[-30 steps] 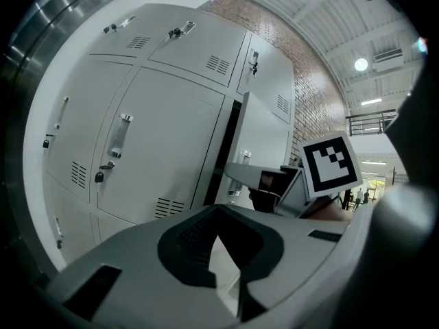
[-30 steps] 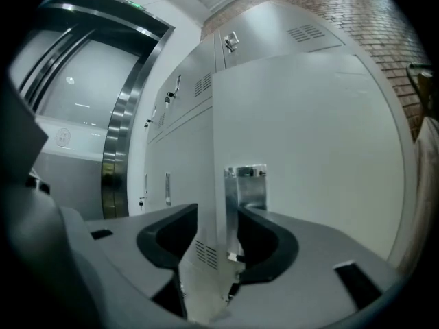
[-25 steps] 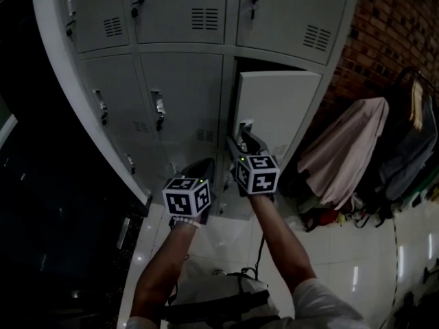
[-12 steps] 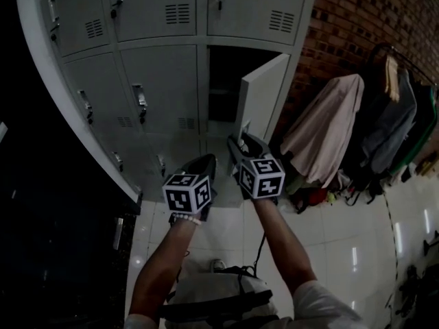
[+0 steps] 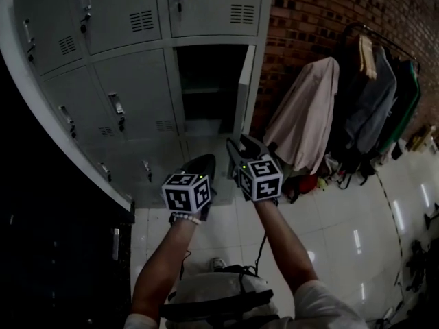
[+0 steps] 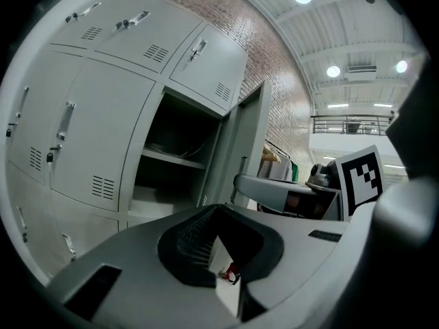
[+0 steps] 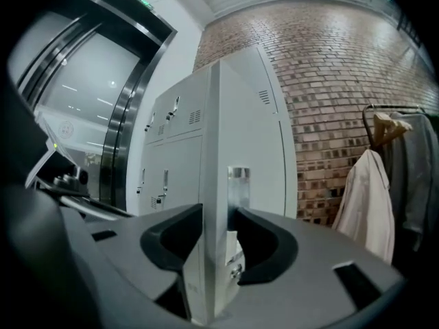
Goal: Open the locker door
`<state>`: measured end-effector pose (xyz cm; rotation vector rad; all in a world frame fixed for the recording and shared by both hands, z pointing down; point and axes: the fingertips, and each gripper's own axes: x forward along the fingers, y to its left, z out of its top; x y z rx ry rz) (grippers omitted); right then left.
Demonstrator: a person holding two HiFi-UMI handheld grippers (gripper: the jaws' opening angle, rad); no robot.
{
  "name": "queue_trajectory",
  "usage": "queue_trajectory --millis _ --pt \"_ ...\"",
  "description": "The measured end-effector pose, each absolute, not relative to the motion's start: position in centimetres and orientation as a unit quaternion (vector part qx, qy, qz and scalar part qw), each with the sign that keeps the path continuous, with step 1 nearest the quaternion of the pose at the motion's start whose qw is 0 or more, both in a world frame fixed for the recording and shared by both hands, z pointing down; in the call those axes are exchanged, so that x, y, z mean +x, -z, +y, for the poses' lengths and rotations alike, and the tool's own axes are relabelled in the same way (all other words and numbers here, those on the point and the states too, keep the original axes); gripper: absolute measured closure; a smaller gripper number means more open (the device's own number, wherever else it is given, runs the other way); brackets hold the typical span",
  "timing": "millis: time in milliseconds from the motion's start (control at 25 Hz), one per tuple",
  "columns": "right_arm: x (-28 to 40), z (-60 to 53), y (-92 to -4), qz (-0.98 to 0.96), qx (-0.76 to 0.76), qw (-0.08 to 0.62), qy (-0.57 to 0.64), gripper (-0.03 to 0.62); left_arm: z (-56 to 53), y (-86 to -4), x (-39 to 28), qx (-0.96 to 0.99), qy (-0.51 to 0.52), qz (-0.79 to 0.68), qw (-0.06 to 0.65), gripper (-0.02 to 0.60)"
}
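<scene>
The grey locker door (image 5: 244, 91) stands swung wide open, edge-on in the head view, and bares the dark compartment (image 5: 206, 88) with its shelf. My right gripper (image 5: 240, 147) reaches to the door's free edge. In the right gripper view, that door edge (image 7: 211, 149) and its metal handle plate (image 7: 238, 184) sit between the jaws of the right gripper (image 7: 218, 218); the jaws have just been closing and the pads touch both sides. My left gripper (image 5: 204, 164) hovers beside it, shut and empty. The left gripper (image 6: 216, 214) faces the open compartment (image 6: 178, 149).
Shut locker doors (image 5: 130, 94) fill the bank to the left and above. A brick wall (image 5: 302, 26) runs to the right, with a clothes rack of coats (image 5: 343, 108) before it. White tiled floor (image 5: 343, 238) lies below; a dark glass wall (image 5: 55, 266) is at left.
The locker door swung from partly ajar to wide open, now edge-on. Both grippers moved along with it, and the locker bank shifted left in the head view.
</scene>
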<state>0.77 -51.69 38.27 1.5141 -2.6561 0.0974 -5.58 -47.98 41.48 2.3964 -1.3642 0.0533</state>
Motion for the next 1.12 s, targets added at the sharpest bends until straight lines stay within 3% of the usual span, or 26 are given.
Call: queue_trajectory --millis 760,1120 --pt "9.8 -50.5 -38.5 -0.831 0.554 0.048 -0.018 0.442 -49.0 -42.0 -1.3 0.865 -0.024 -0.465 0.190 0.583" --pt "14.4 -51.3 -38.7 -0.808 0.587 0.034 -0.037 0.491 -49.5 -42.3 -0.9 0.866 -0.026 -0.462 0.189 0.583"
